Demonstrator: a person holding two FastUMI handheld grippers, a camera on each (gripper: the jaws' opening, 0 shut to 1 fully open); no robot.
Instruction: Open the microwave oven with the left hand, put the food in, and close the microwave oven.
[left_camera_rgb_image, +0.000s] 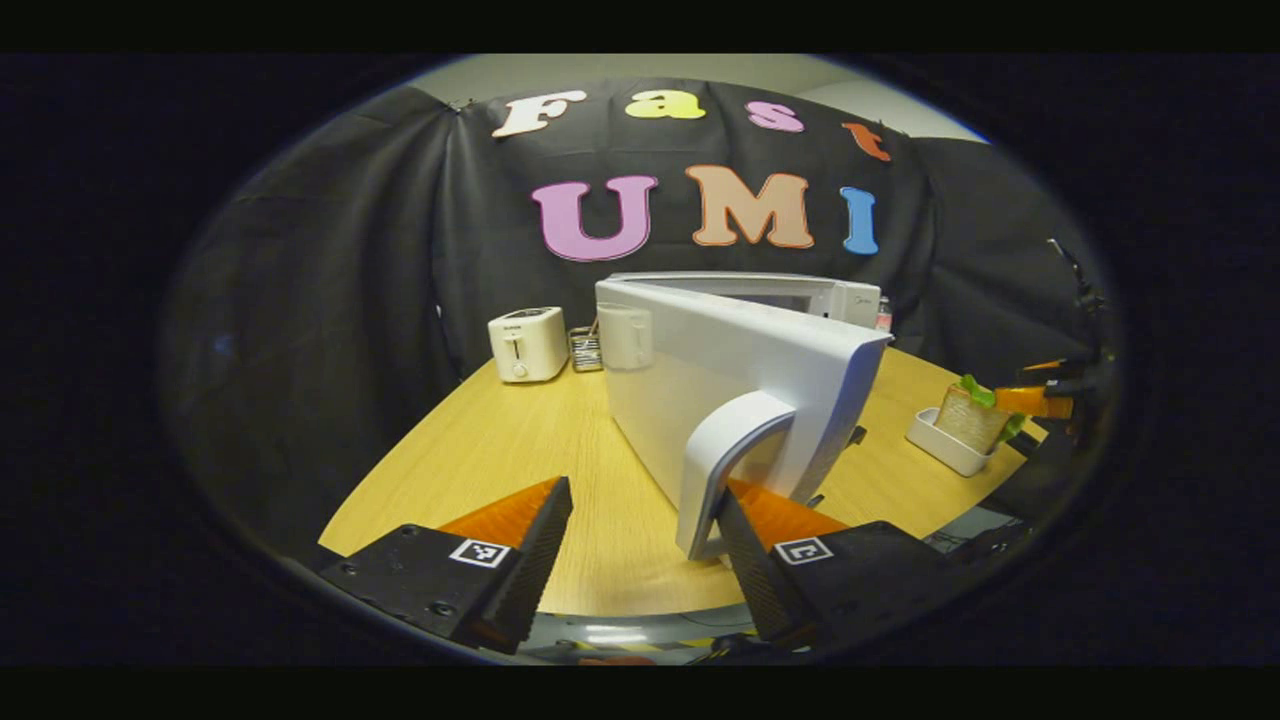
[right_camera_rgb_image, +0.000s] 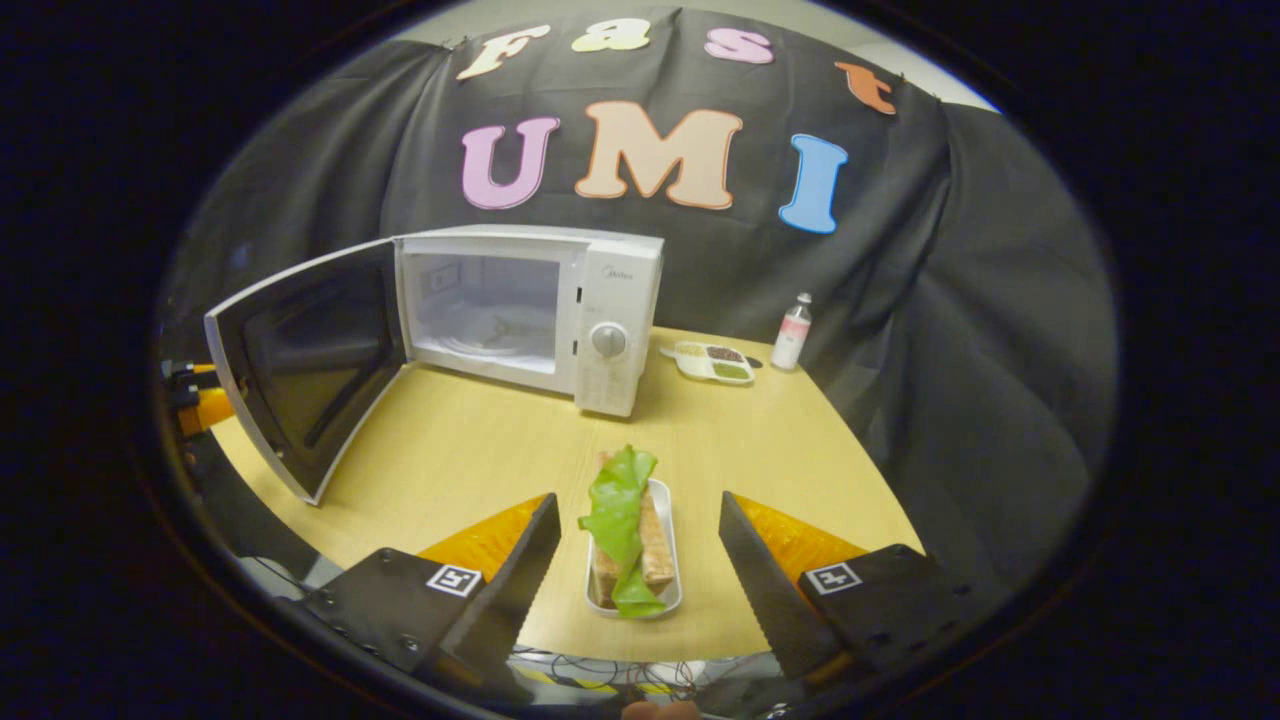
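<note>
Each gripper, the left gripper (left_camera_rgb_image: 640, 545) and the right gripper (right_camera_rgb_image: 640, 560), has two wedge-shaped fingers with ribbed inner faces. Behind each finger sits a black block bearing a small square black-and-white marker and round screw heads.

the microwave (right_camera_rgb_image: 560, 310) sits at the back of the wooden table (right_camera_rgb_image: 470, 450) with its door (right_camera_rgb_image: 300, 365) swung wide open to the left. right gripper (right_camera_rgb_image: 640, 555) has its fingers spread apart, either side of the white tray (right_camera_rgb_image: 672, 520) holding a sandwich (right_camera_rgb_image: 652, 535) with a lettuce leaf (right_camera_rgb_image: 618, 510) draped over it, not touching it. small dish of toppings (right_camera_rgb_image: 712, 362) and a little bottle (right_camera_rgb_image: 792, 332) sit right of the microwave.
</note>
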